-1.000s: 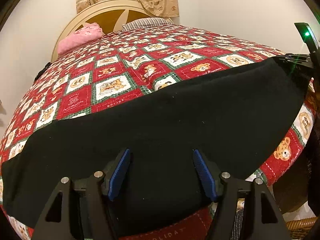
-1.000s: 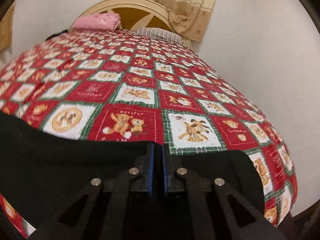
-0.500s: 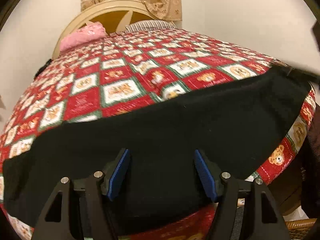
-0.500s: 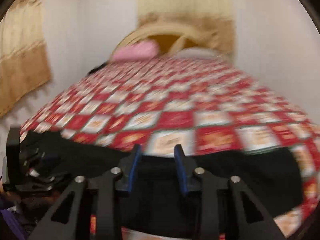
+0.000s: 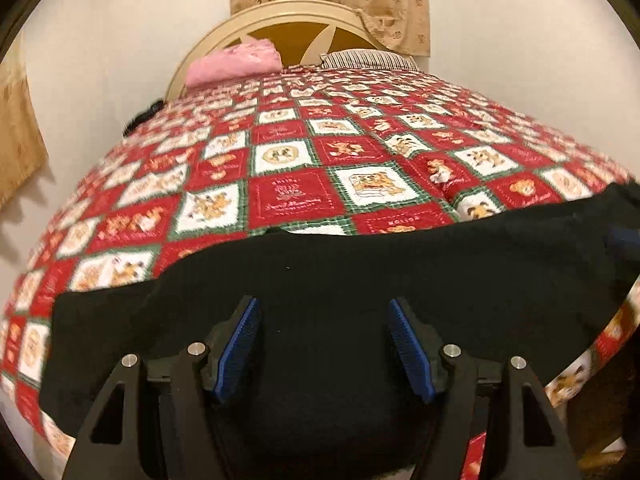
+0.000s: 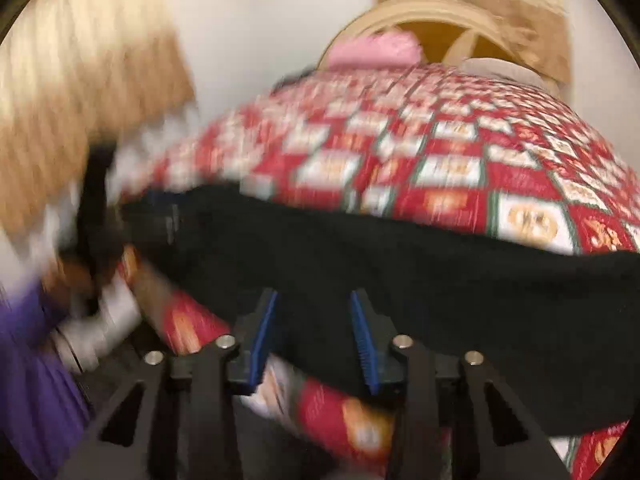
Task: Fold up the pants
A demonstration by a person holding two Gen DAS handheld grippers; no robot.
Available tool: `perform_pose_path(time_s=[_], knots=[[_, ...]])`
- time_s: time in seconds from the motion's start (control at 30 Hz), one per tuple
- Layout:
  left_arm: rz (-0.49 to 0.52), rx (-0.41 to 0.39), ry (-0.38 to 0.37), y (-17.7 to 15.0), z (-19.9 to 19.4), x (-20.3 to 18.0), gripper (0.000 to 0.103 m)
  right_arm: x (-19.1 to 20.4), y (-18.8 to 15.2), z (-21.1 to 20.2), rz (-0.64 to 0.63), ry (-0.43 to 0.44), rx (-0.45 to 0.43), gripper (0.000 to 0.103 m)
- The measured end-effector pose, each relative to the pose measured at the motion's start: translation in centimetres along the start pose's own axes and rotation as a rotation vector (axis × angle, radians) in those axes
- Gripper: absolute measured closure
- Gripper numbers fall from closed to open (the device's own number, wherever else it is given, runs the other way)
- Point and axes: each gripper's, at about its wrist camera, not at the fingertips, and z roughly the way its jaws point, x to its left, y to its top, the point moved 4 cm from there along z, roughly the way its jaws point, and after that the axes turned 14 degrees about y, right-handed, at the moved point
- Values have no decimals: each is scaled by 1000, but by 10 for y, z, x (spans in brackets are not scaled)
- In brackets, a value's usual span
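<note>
A: Where are the pants?
B: The black pants [image 5: 360, 280] lie across the bed's [image 5: 288, 200] near edge, under my left gripper [image 5: 324, 350], jaws open and empty.
A: And the right gripper [image 6: 314, 340]?
B: Its jaws have just been opening, with only the pants' edge between them, ungripped; the view is blurred. A pink bundle [image 5: 234, 62] sits by the headboard [image 5: 280, 20].

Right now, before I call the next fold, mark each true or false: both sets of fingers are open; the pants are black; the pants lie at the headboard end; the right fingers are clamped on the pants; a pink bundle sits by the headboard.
1. Both sets of fingers are open. True: left gripper and right gripper both gape.
2. The pants are black. True.
3. The pants lie at the headboard end. False: they lie across the near edge of the quilt.
4. The right fingers clamp the pants. False: nothing is pinched.
5. A pink bundle sits by the headboard. True.
</note>
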Motion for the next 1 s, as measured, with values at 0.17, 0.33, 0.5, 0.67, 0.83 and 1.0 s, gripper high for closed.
perform_pose_path(time_s=[0.17, 0.33, 0.5, 0.67, 0.83, 1.0], knots=[[65, 23, 24, -15, 6, -6, 35, -40, 36, 39, 140, -94, -47, 83], [26, 18, -11, -32, 3, 23, 35, -10, 3, 103, 113, 17, 111, 79], [-26, -14, 47, -30, -6, 57, 35, 4, 24, 78, 127, 71, -24, 78], [-130, 57, 152, -37, 18, 97, 35, -31, 30, 126, 244, -15, 114, 61], [-151, 47, 150, -49, 15, 110, 35, -7, 49, 145, 140, -64, 76, 38], [-169, 66, 152, -49, 10, 116, 35, -1, 67, 82, 59, -88, -127, 59]])
